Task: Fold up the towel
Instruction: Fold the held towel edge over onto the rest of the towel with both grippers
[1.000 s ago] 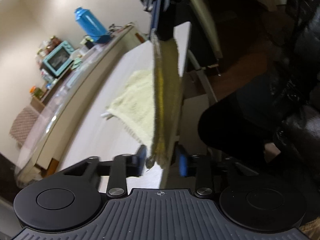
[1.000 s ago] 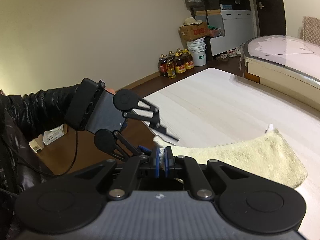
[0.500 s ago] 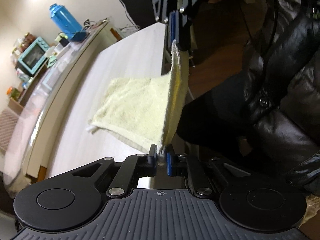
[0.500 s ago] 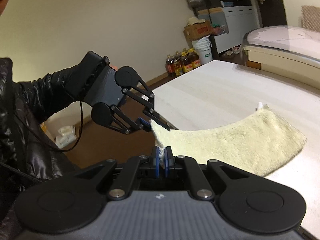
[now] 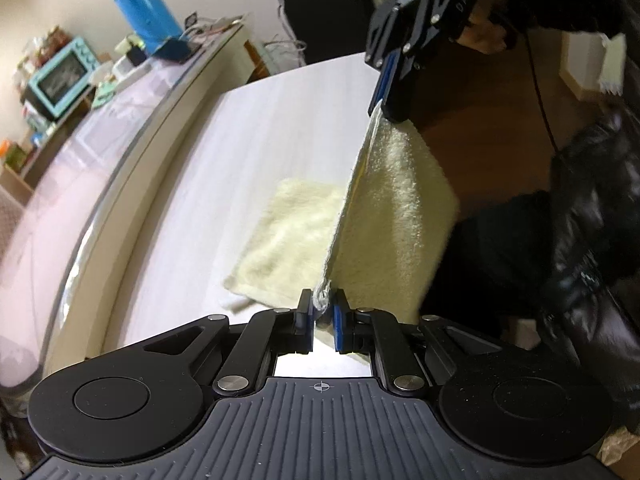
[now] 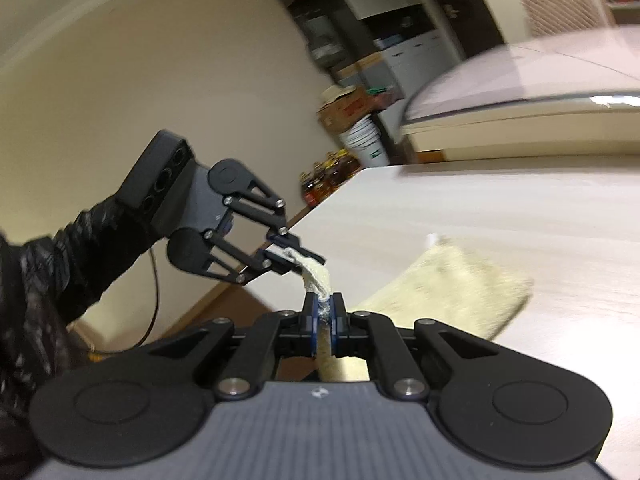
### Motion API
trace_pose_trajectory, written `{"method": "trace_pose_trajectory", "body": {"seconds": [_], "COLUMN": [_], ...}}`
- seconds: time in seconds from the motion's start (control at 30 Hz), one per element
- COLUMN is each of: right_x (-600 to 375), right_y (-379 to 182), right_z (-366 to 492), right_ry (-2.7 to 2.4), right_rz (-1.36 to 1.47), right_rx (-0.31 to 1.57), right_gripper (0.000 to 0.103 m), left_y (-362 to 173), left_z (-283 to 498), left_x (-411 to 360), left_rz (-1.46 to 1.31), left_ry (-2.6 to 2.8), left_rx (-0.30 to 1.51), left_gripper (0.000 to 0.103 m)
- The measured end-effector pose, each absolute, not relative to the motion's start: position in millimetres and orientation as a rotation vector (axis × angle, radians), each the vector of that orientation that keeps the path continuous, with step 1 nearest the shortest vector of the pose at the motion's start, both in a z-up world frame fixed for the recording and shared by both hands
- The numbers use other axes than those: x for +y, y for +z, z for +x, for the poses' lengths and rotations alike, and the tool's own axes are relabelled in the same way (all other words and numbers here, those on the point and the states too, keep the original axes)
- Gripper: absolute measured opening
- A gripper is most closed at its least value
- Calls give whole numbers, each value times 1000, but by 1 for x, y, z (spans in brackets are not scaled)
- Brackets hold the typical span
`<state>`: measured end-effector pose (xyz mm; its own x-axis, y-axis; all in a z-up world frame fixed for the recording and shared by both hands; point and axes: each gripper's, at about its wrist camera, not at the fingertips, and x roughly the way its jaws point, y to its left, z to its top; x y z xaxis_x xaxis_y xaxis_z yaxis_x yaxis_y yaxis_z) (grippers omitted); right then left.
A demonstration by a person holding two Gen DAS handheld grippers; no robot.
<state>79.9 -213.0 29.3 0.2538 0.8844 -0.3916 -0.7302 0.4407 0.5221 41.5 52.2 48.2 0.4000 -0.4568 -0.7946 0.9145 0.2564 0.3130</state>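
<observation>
Left wrist view first: the left gripper (image 5: pixel 322 314) is clamped on one corner of the pale yellow towel (image 5: pixel 392 220), blue pads pinching the bunched hem. From there the raised edge of the cloth runs up to the right gripper (image 5: pixel 382 106), which is likewise closed on the other corner. Between the two, one half of the towel hangs lifted in the air; the other half lies flat on the white table (image 5: pixel 248 160), near its front edge. Beside the hanging cloth a black jacket (image 5: pixel 580 220) fills the right of the frame. Beyond the table stands a long counter (image 5: pixel 120 120), carrying one blue jug (image 5: pixel 146 10) and one teal toaster oven (image 5: pixel 62 76).

In the right wrist view the right gripper (image 6: pixel 324 314) bites the towel (image 6: pixel 448 296) close in, and the left gripper (image 6: pixel 298 258) holds its corner just ahead. Farther off, by the wall, are several oil bottles (image 6: pixel 326 178), one white bucket (image 6: pixel 366 142) and one cardboard box (image 6: pixel 348 110).
</observation>
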Motion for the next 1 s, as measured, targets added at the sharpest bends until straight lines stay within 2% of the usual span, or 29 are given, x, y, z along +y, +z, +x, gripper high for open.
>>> {"method": "trace_pose_trajectory", "body": {"seconds": [0.43, 0.83, 1.0], "right_x": [-229, -237, -239], "right_y": [-10, -27, -34], "right_z": [156, 169, 163], "right_ry": [1020, 959, 907], "right_rz": [360, 402, 377], "right_rx": [813, 840, 849], "right_gripper": [6, 6, 7], "left_y": [29, 15, 10], "left_z": [131, 157, 164], "left_x": [36, 34, 34], "left_rz": [766, 723, 705], "left_ry": [-1008, -1007, -990], "left_rx": [803, 799, 791], "left_gripper": [9, 10, 16]}}
